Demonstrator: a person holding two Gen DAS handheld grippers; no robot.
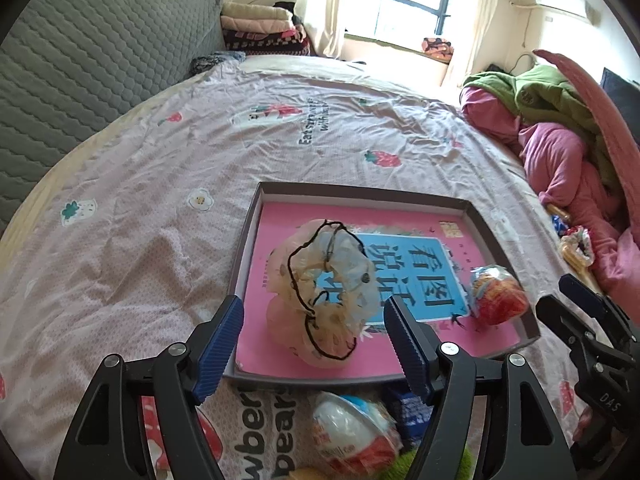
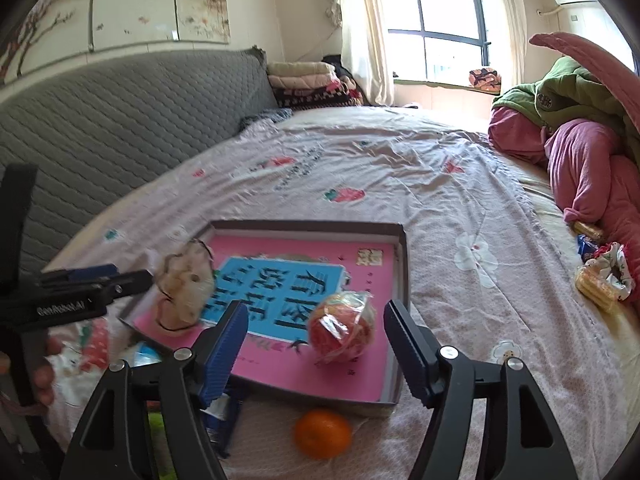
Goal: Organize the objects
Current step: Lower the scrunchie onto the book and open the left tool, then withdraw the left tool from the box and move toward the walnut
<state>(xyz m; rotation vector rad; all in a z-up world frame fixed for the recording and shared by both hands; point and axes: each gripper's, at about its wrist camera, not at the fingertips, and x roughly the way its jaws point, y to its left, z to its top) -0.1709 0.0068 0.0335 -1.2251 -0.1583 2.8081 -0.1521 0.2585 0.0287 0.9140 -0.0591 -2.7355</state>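
Observation:
A shallow grey box (image 1: 250, 236) (image 2: 402, 264) with a pink book in its bottom lies on the bed. In it sit a cream scrunchie with black trim (image 1: 320, 292) (image 2: 184, 284) and a red-orange wrapped snack (image 1: 498, 296) (image 2: 344, 326). My left gripper (image 1: 314, 344) is open just above and in front of the scrunchie, holding nothing. My right gripper (image 2: 314, 344) is open in front of the wrapped snack, holding nothing. An orange (image 2: 323, 434) lies on the sheet in front of the box. A white and red egg-shaped candy (image 1: 352, 432) lies below the left gripper.
A blue packet (image 2: 224, 420) (image 1: 412, 412) lies by the box's near edge. More snacks and a floral scrunchie (image 2: 608, 276) lie at the right by pink and green bedding (image 2: 580, 152). A grey quilted headboard (image 1: 80, 60) runs along the left.

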